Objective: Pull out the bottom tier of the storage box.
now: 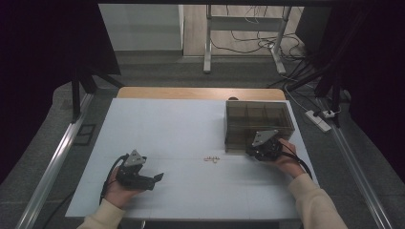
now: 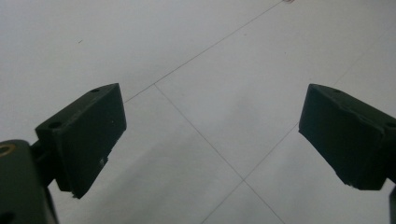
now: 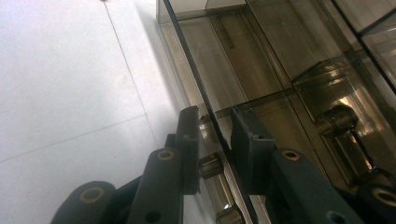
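Observation:
A smoky transparent box [image 1: 258,125] with several compartments stands on the right half of the white table. My right gripper [image 1: 252,150] is at its near wall. In the right gripper view the jaws [image 3: 215,120] straddle the top edge of that wall, one outside and one inside the box [image 3: 261,56], narrowly apart with a thin gap on each side. My left gripper [image 1: 156,180] rests low at the table's front left, pointing right. Its jaws [image 2: 212,140] stand wide open over bare table with nothing between them. A small beige piece [image 1: 211,159] lies between the two grippers.
The white table top [image 1: 162,129] has a wooden edge at the back. Beyond it are a metal desk frame and loose cables on the floor [image 1: 248,45]. A power strip [image 1: 319,120] lies on the floor at the right.

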`<state>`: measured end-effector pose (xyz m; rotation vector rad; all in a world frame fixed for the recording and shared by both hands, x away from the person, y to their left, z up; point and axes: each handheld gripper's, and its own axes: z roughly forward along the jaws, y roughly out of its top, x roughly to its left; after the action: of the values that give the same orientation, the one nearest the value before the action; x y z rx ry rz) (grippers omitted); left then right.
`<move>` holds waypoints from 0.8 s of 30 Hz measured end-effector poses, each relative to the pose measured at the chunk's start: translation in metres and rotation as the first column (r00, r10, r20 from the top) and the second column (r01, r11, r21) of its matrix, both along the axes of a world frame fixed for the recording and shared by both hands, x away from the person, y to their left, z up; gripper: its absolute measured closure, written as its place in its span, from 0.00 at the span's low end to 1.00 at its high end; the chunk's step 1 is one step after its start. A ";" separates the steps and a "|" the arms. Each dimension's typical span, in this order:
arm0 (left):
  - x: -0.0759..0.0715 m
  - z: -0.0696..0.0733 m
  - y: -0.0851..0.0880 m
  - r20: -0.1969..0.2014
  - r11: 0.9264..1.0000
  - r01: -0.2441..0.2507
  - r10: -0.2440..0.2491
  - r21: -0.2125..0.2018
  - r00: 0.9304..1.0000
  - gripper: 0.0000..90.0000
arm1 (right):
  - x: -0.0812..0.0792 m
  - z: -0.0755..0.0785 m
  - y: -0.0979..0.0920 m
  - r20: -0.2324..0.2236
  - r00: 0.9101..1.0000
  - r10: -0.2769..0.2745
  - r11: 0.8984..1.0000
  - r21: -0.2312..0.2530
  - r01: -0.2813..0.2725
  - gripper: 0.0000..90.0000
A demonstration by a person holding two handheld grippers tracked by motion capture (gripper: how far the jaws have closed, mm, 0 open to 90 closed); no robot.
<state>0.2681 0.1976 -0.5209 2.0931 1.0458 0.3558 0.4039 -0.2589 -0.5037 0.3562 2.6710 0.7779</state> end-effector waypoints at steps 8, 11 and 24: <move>0.000 0.000 0.000 0.002 1.000 -0.002 0.002 -0.001 1.000 0.08 | -0.002 0.001 0.000 -0.010 1.000 0.004 1.000 0.005 -0.004 0.81; 0.000 0.000 0.000 0.000 1.000 -0.001 0.001 0.000 1.000 0.08 | -0.002 0.001 -0.001 -0.011 1.000 0.009 1.000 0.003 -0.009 0.81; 0.000 0.000 0.000 0.000 1.000 -0.001 0.001 -0.001 1.000 0.08 | -0.004 0.003 0.001 -0.018 0.999 0.033 0.999 -0.001 -0.033 0.83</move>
<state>0.2681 0.1974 -0.5209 2.0915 1.0469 0.3555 0.3996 -0.2584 -0.5007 0.3216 2.7005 0.7867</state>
